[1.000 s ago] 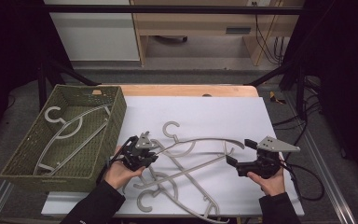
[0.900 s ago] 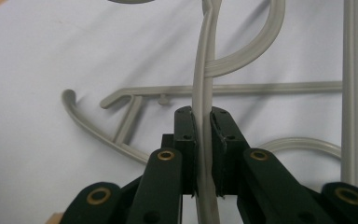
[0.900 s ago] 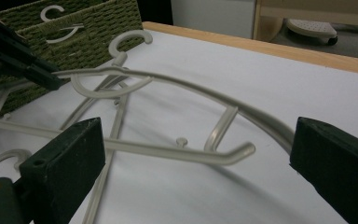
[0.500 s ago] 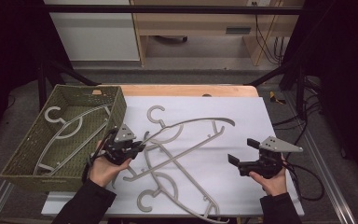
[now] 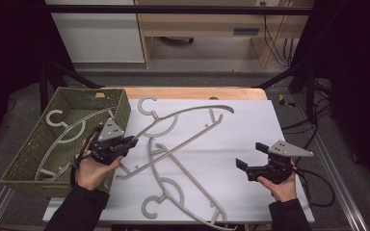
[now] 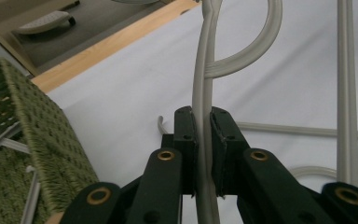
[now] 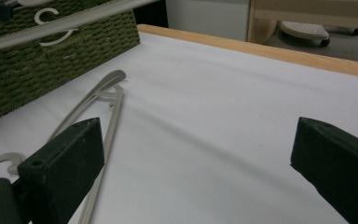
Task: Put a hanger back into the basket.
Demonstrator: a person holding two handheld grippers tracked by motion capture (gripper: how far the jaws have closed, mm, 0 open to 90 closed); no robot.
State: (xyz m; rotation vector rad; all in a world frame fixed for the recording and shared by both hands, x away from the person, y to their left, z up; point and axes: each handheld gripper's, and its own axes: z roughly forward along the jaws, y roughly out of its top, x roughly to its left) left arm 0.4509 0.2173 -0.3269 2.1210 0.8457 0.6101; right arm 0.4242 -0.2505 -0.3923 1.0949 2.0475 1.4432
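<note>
Left gripper view, hanger point(image 6: 204, 93) clamped between fingers point(image 6: 186, 140)

White-covered table point(image 5: 250, 139) with green basket point(image 5: 26, 161), grey hangers point(image 5: 183, 190).

Pale grey plastic hanger point(image 5: 183, 126), clamped by one arm between closed jaws of the left gripper point(image 5: 125, 143). Lifted and tilted, hook at far left beside the green woven basket point(image 5: 29, 154), curved shoulder stretching right over the white table point(image 5: 250, 125).
</note>
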